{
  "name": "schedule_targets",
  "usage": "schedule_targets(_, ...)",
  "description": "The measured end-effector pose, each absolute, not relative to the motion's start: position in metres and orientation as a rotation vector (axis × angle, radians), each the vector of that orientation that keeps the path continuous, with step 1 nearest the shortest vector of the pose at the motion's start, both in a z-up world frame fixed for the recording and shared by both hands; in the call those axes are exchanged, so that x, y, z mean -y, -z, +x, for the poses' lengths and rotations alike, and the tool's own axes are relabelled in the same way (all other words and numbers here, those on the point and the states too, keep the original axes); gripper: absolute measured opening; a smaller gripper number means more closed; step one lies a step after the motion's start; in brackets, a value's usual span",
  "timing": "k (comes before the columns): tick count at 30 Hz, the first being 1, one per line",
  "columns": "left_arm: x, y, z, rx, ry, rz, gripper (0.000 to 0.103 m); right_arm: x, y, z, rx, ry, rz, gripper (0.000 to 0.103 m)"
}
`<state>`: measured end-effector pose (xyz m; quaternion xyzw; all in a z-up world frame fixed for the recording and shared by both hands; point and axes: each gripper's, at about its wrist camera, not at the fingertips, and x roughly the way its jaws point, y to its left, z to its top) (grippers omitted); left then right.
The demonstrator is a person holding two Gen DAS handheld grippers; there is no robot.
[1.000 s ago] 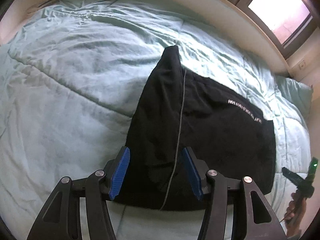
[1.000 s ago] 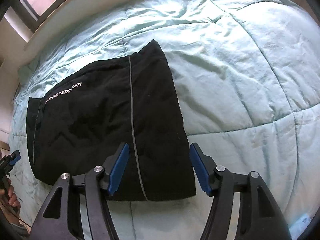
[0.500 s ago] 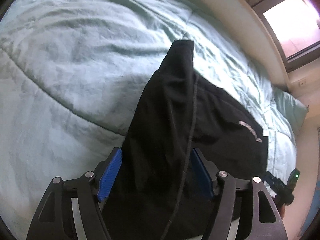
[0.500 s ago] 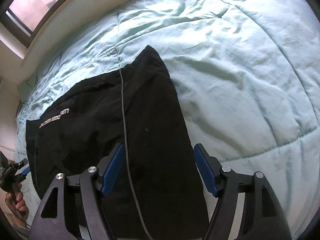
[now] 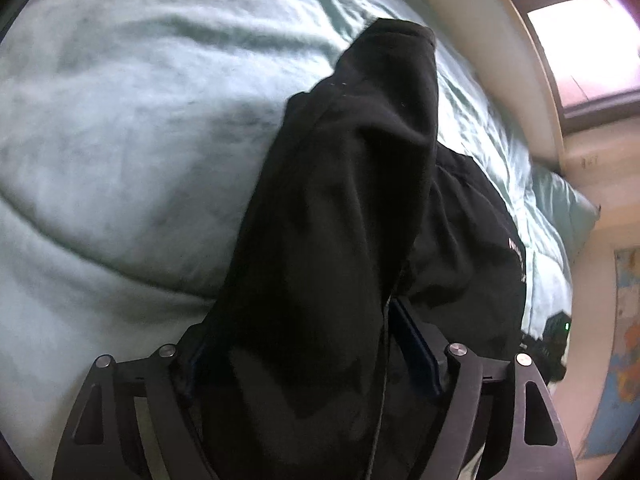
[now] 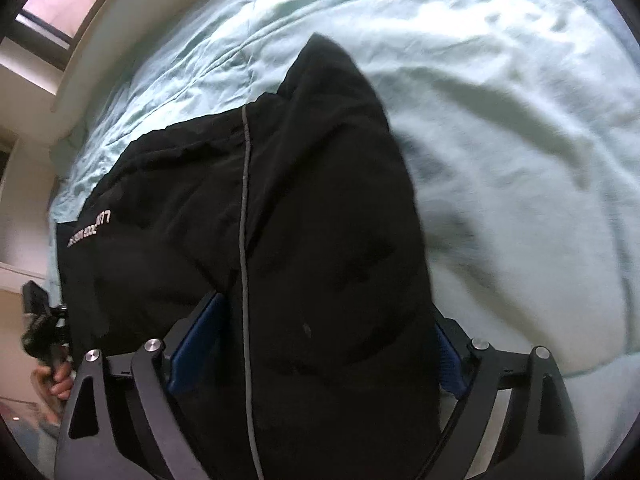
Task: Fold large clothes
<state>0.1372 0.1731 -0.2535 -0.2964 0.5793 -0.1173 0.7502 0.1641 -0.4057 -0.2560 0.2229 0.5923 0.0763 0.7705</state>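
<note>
Two grippers, left gripper point(image 5: 298, 354) and right gripper point(image 6: 316, 344), fingers spreading apart astride the black garment point(image 6: 312, 220) on the bed point(image 6: 520, 120); close too shallow and you pinch one layer, dragging the fold crooked.

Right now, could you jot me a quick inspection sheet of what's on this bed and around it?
Surface: pale green quilt, rumpled, covering the bed.
Job's things: black garment lying on the quilt, with a grey line running along it and small white lettering near one edge.
Clutter: nothing seen.
Tools: left tool and right tool both low over the near end of the garment, jaws opening, cloth between them; whether the pads touch it is unclear.
Cables: nothing seen.
Surroundings: window beyond the bed; a pillow at one end; a hand holding the other tool at the picture's edge.
</note>
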Motion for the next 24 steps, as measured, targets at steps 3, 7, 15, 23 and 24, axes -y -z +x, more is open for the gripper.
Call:
schedule_targets(3, -0.169, 0.254, 0.142, -1.259, 0.265, -0.641, 0.080, 0.407, 0.272, 0.174, -1.309, -0.208, 0.561, 0.096)
schedule_targets(7, -0.157, 0.246, 0.145, -1.241, 0.288, -0.585, 0.065, 0.403, 0.270, 0.177, -1.285, -0.251, 0.562, 0.085)
schedule_targets(15, -0.162, 0.243, 0.146, -1.240, 0.346, -0.602, 0.060, 0.391, 0.268, 0.182, -1.288, -0.314, 0.503, 0.074)
schedule_targets(23, -0.147, 0.209, 0.123, -1.122, 0.350, -0.555, 0.035, 0.383, 0.246, 0.176, -1.241, -0.370, 0.496, 0.044)
schedule_targets(24, -0.148, 0.199, 0.115, -1.091, 0.372, -0.581, 0.033, 0.381, 0.238, 0.171, -1.222, -0.375, 0.488, 0.042)
